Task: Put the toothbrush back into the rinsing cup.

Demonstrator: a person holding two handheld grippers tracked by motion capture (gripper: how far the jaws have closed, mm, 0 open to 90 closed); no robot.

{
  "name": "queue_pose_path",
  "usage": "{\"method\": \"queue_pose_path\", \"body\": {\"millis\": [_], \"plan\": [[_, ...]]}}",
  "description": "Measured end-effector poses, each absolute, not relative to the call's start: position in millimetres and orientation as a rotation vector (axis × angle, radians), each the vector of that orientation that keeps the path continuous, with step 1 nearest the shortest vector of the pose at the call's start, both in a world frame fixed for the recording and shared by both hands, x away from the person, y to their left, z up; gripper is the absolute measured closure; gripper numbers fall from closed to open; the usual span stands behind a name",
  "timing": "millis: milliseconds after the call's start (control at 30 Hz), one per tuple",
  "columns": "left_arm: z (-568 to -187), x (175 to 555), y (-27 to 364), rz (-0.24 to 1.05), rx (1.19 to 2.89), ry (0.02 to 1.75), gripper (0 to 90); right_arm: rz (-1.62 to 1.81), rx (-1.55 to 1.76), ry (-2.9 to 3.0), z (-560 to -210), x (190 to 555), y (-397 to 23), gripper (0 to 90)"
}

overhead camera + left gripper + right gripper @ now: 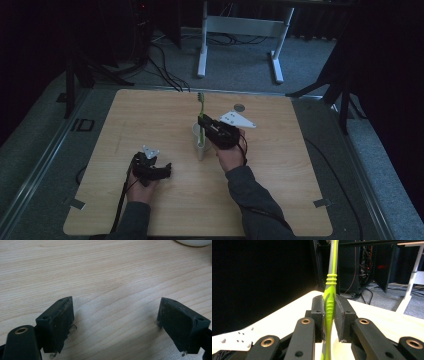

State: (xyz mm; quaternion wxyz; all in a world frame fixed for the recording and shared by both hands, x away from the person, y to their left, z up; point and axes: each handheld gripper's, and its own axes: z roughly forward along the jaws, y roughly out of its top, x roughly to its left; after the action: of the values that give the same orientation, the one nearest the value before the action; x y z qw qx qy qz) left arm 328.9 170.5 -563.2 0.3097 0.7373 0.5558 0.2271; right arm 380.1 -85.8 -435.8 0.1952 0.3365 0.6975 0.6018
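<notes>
near the middle of the tabletop [150,110] the right claw [204,124] pinches a green toothbrush [201,117] upright over a white cup [196,134]; a tilt could tip the cup. the left claw [159,169] rests spread.

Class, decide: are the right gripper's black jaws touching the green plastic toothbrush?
Touching. The right gripper view shows the right gripper with both jaws pressed flat against the green plastic toothbrush handle, no gap either side.
</notes>
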Motion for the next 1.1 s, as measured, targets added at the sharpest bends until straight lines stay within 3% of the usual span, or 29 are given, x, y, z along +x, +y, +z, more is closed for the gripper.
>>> {"method": "queue_pose_path", "body": {"millis": [1100], "plan": [[-563,329,170,0.602,1.946,1.468,14.5,1.640,0.920,2.008,-451,372,-83,77.9]]}}
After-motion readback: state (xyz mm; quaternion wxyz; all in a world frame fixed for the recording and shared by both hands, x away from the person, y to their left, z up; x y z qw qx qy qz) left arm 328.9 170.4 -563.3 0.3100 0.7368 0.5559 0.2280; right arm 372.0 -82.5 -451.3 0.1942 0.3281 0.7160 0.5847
